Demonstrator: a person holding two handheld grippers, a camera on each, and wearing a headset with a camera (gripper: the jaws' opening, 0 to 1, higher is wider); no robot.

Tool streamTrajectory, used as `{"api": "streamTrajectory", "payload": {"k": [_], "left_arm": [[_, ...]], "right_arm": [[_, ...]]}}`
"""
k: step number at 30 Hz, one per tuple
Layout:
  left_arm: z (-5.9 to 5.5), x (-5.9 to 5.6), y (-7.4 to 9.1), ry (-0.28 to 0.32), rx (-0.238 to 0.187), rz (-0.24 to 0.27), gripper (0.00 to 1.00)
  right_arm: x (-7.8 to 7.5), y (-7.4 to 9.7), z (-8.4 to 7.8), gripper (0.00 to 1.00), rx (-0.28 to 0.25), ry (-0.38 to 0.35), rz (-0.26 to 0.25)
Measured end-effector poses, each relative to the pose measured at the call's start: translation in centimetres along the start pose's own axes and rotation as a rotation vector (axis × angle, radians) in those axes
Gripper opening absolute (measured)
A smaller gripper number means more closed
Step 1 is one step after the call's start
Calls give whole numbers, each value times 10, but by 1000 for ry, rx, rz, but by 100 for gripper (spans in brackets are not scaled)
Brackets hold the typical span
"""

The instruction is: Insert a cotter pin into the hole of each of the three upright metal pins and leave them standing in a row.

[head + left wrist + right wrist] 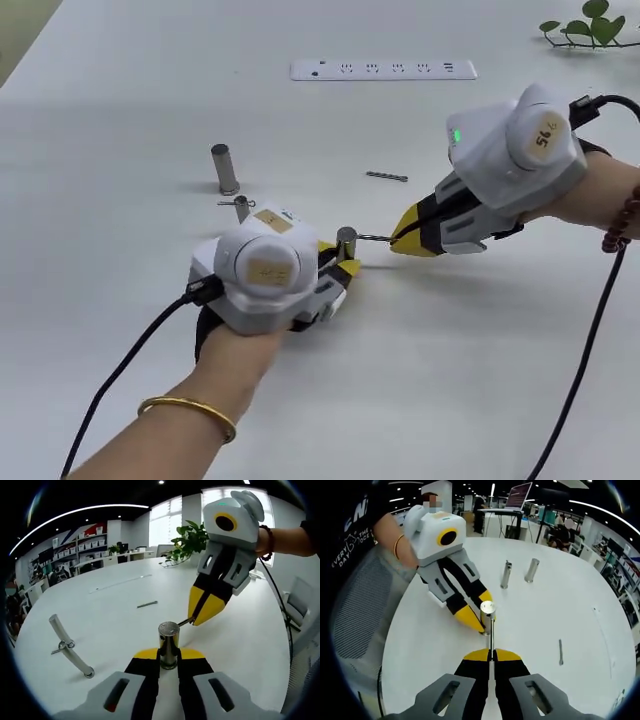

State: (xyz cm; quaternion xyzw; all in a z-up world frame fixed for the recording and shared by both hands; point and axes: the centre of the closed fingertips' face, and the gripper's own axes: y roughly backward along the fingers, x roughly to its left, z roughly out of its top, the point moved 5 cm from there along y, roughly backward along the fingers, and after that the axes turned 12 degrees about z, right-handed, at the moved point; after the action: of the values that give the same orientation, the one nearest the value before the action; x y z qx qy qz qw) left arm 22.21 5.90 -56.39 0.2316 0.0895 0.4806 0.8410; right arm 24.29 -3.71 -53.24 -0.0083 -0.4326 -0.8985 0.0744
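On the white tabletop (120, 120), the left claw (169, 656) clamps an upright metal pin (169, 635) while the right claw (491, 656), closed on a cotter pin (492, 632), should hold it level and square to the hole.

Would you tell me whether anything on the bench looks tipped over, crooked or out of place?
Nothing stands out. The bare metal pin and the pinned metal pin stand upright; the left gripper holds the third metal pin upright while the right gripper holds a cotter pin level at it. A spare cotter pin lies flat.
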Motion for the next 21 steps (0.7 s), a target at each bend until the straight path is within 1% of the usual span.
{"api": "streamTrajectory", "payload": {"k": [3,6,15,21], "left_arm": [[0,1,0,-8,-1,-21,10],[0,1,0,-29,-5,-39,10],[-1,4,-3,-32,-7,-91,10],[-1,5,-3,-53,-12,-132,10]], "right_arm": [[0,0,0,0,1,3,-1],[-1,0,1,0,-5,3,-2],[0,0,0,0,-4,2,4],[4,-2,-1,0,5,4,15]]}}
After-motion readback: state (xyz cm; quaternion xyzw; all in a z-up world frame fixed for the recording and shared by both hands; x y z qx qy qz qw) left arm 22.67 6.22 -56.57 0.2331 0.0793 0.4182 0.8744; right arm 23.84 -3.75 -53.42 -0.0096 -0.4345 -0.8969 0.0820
